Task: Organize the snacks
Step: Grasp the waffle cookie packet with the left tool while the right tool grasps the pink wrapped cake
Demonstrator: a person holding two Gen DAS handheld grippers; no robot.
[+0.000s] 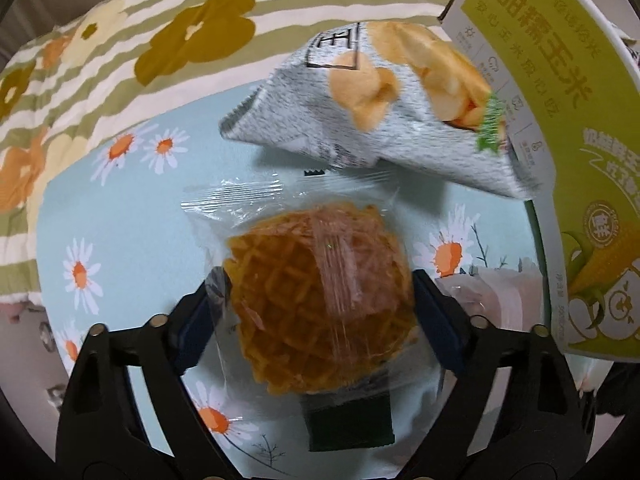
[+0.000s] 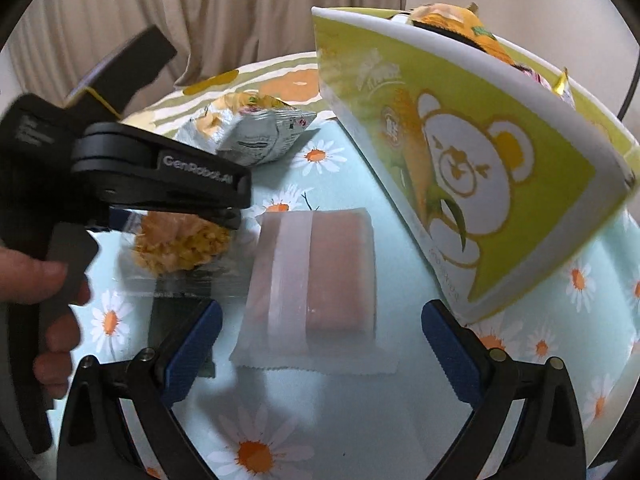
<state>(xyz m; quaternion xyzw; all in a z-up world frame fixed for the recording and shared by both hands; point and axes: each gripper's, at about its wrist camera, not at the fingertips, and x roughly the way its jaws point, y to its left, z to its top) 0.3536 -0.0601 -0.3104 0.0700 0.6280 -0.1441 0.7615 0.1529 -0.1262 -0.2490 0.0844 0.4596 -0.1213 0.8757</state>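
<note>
Green corn-print box (image 2: pixel 460 168) stands open-topped at the far right of the desk (image 2: pixel 360 420), some packets already poking out of it, so I judge it's the collection bin and the loose snacks are queued beside it. Grey chip bag (image 1: pixel 372 108) lies near the box's side, behind the others. Pink wrapped bar (image 2: pixel 320 280) lies flat mid-desk, directly in front of the right tongs (image 2: pixel 320 344): they're spread wide, 1 blue pad on each side of the bar, touching nothing, apparently lined up to take it. Lattice cookie in clear wrap (image 1: pixel 320 296) sits left of the bar; the left tongs (image 1: pixel 312 316) point almost straight down over it, partly closed, pads against the wrapper's 2 sides. Looks like a grip, probably just made; cookie not lifted off the desk yet.
</note>
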